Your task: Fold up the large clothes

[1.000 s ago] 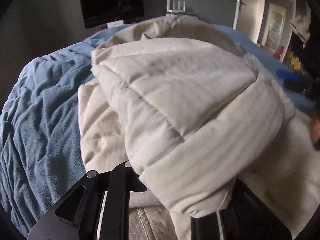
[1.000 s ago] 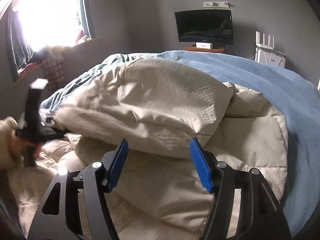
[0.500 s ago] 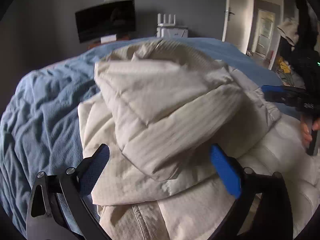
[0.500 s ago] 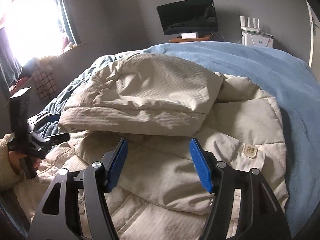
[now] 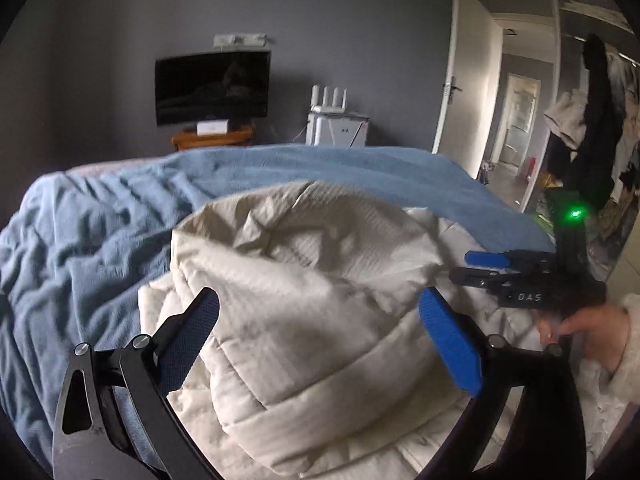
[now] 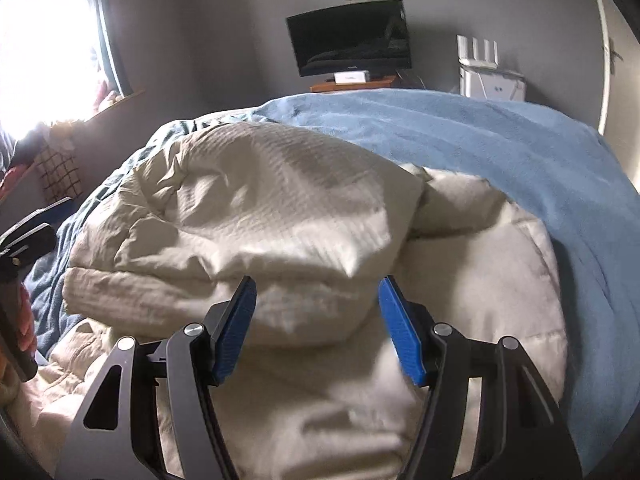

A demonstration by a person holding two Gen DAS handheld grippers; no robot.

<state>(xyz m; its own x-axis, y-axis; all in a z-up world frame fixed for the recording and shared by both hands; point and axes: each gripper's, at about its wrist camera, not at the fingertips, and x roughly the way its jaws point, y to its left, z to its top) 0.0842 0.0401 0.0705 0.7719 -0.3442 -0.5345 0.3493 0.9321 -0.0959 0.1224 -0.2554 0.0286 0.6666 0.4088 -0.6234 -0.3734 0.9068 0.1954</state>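
A cream quilted puffer coat (image 5: 312,300) lies bunched on the bed, one part folded over the rest; it also shows in the right wrist view (image 6: 280,220). My left gripper (image 5: 320,320) is open and empty, its blue pads either side of the folded bulk, just above it. My right gripper (image 6: 318,308) is open and empty, close over the coat's folded edge. The right gripper also shows at the right of the left wrist view (image 5: 520,268), held sideways over the coat's right side.
A blue blanket (image 5: 100,240) covers the bed (image 6: 520,152) under the coat. A TV (image 5: 212,86) on a wooden stand and a white cabinet (image 5: 338,130) stand by the far grey wall. An open door (image 5: 464,76) is at the right, a bright window (image 6: 44,52) at the left.
My left gripper let go of the coat, opened and pulled back and up. The folded part settled onto the rest. My right gripper stayed open and moved closer to the coat.
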